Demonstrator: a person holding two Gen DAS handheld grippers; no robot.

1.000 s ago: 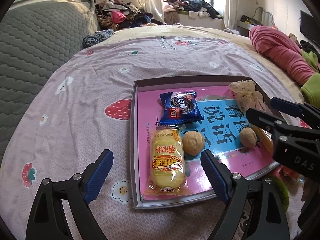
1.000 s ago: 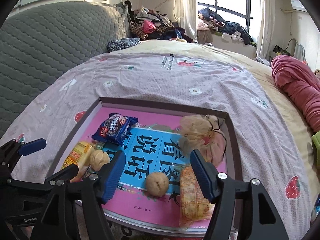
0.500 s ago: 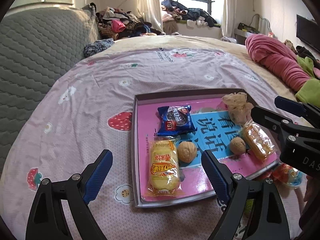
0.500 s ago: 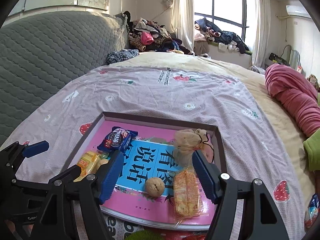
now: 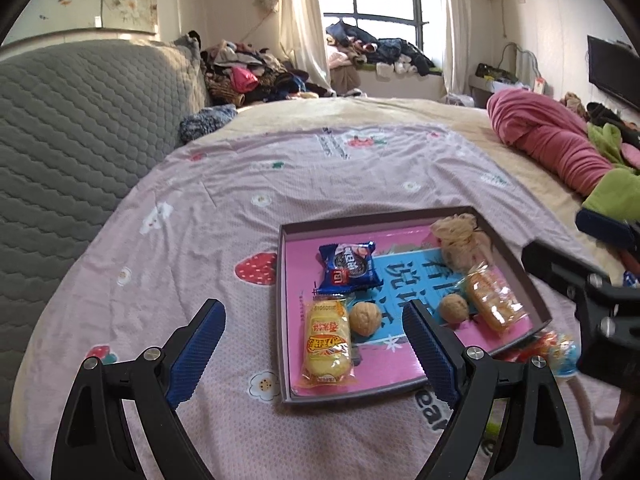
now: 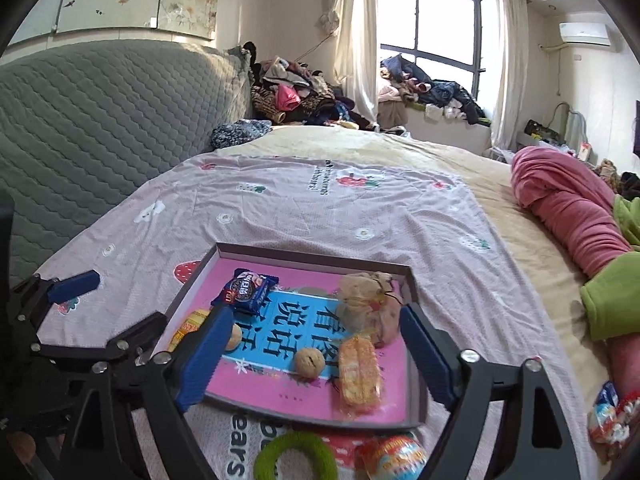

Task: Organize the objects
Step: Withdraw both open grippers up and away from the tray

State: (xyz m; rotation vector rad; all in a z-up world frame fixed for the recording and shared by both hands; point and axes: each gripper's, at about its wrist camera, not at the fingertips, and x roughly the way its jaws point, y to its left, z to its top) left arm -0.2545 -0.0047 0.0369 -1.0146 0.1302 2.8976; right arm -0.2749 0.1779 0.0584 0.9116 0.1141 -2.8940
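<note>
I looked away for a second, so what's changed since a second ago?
Both hand-held grippers, left and right, pulled back and up from the tray, open and empty. The snacks and walnuts stayed put; nothing was grasped or released.

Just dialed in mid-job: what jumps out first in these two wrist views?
The shallow box with a bright pink and blue printed floor sits mid-bed on the strawberry sheet, holding a blue cookie packet, a yellow cake packet, two walnuts and a mesh pouch. Both the left gripper and the right gripper hang open and empty near it. A green ring lies outside the box's near edge.
</note>
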